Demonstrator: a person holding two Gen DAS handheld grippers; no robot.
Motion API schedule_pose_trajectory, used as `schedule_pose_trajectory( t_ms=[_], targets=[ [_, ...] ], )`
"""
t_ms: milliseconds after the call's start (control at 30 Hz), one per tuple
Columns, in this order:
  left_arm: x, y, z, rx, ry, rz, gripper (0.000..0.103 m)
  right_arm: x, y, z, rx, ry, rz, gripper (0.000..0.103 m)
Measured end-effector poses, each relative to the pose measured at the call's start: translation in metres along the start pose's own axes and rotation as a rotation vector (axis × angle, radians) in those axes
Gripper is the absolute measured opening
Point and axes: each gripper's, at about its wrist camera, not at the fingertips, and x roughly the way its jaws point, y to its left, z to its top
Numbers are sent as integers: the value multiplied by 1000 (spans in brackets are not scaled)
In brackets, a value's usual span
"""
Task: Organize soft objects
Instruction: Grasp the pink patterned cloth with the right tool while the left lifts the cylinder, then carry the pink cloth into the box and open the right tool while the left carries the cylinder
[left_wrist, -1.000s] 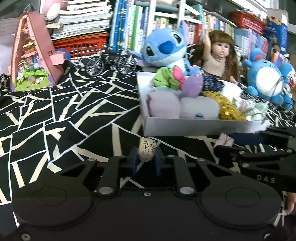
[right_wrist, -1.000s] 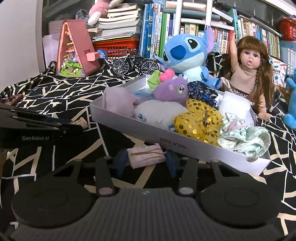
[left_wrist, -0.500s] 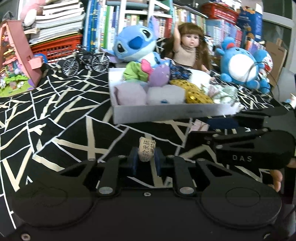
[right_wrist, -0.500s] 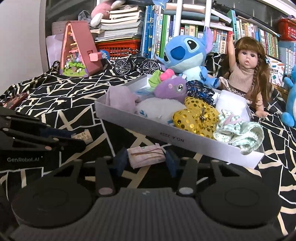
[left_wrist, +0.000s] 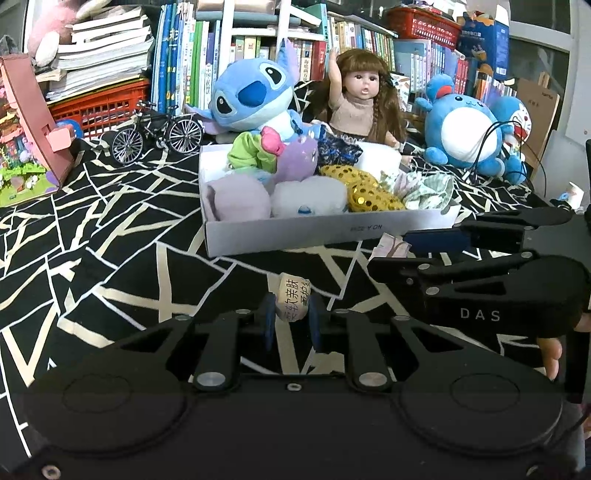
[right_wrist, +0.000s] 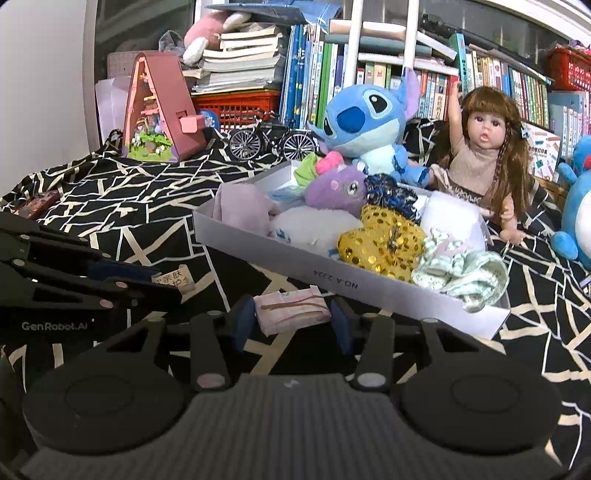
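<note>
A home, likely a child's room: crowded bookshelf (right_wrist: 388, 74) along the back edge, Stitch plush (left_wrist: 255, 96), doll (left_wrist: 360, 99), toy bicycle (left_wrist: 159, 133) on black patterned cloth (left_wrist: 92, 229).

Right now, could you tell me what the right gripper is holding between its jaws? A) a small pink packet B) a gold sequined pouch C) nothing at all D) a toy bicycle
A: in the right wrist view the right gripper is closed on a small pink packet, held in front of the white box, while the gold sequined pouch lies inside that box.
</note>
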Motion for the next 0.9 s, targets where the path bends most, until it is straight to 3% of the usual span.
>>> schedule_pose_trajectory(
  t_ms=[900],
  targets=[
    [18, -14, 59, -32, -91, 25, 18, -7, -26, 33, 40, -78, -62, 51]
  ],
)
